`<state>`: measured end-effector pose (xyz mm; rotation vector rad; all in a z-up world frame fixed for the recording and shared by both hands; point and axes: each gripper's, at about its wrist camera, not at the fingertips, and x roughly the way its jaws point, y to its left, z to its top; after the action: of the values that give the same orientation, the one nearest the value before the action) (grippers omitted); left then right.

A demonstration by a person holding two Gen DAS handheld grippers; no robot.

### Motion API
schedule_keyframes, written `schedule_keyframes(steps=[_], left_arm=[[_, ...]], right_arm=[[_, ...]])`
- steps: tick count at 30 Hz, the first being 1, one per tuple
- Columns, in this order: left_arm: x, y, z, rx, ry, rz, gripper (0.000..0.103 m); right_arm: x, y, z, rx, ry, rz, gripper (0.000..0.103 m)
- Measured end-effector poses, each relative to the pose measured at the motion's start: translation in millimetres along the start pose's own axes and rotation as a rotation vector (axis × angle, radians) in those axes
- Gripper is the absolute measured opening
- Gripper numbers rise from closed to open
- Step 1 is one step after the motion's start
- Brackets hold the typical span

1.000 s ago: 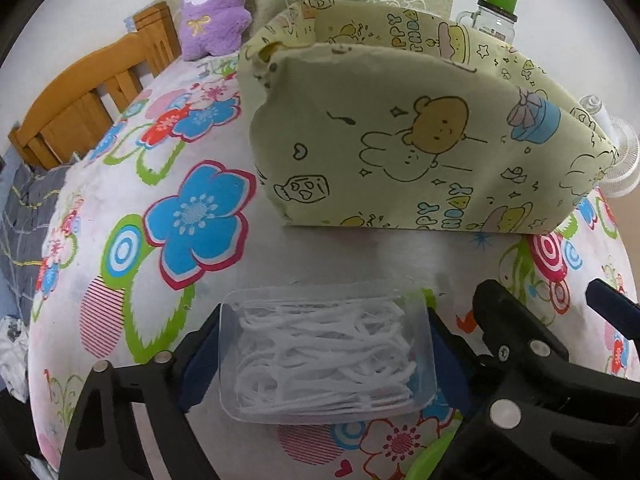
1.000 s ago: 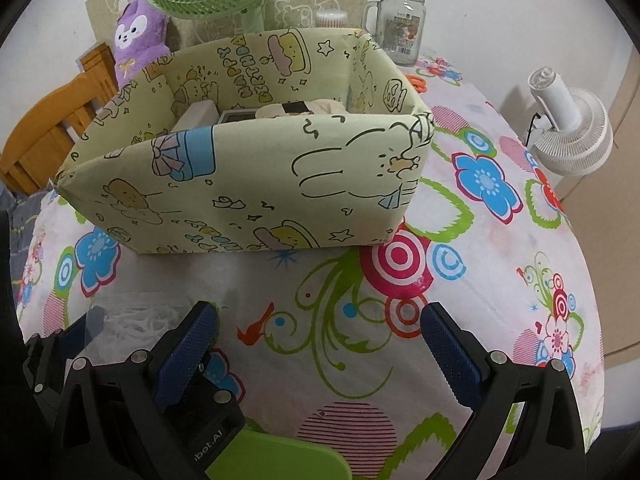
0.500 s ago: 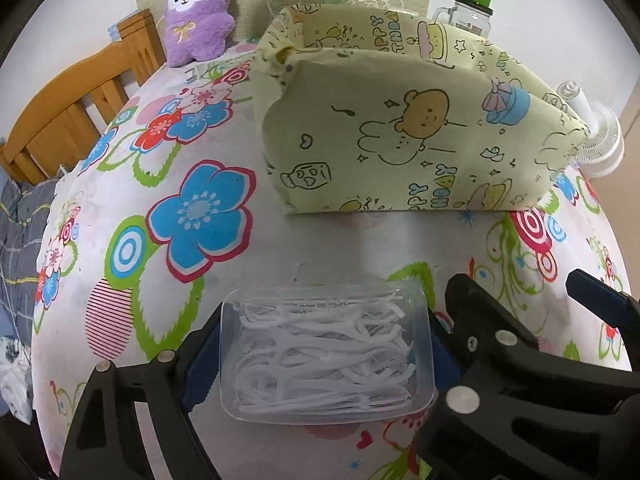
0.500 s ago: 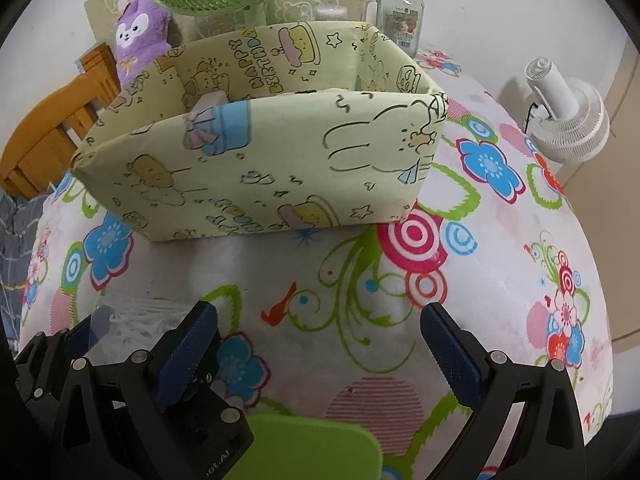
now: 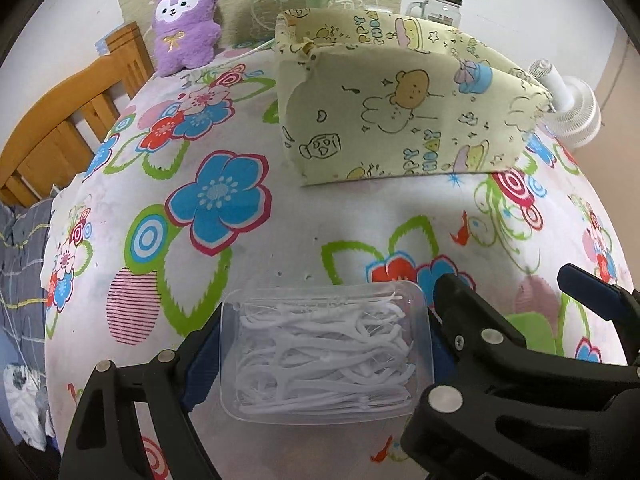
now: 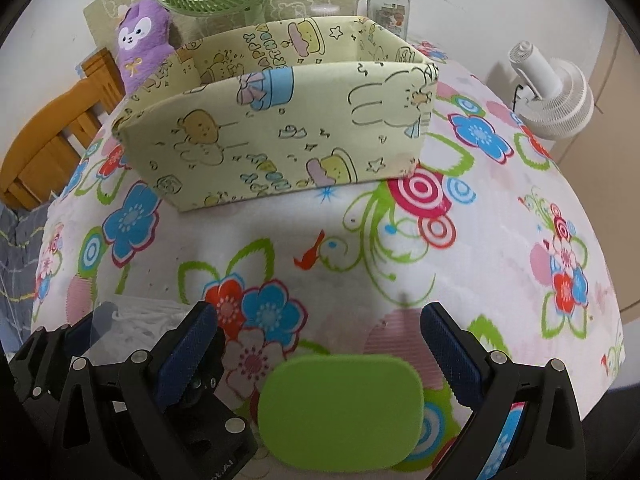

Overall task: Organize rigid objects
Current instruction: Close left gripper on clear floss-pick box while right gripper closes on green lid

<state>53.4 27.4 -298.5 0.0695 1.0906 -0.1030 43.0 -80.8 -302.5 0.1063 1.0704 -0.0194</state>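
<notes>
Left tongs clamping clear box of floss picks, drawing back toward counter's near edge, away from fabric bin at the far edge; delivery looking pending. Right tongs hanging apart above green pad

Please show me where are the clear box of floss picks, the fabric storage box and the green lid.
clear box of floss picks [image 5: 326,354], left wrist view, middle of its top.
fabric storage box [image 6: 280,140], right wrist view, front wall.
green lid [image 6: 340,410], right wrist view, its centre.
</notes>
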Motion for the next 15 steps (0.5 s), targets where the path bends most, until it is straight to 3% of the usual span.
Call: schedule_keyframes(steps=[15], left_arm=[[-5,-6,-28,0.055,0.027,-0.034,0.089]], right_arm=[[3,-8,-28,0.022,0.042,-0.044,0.103]])
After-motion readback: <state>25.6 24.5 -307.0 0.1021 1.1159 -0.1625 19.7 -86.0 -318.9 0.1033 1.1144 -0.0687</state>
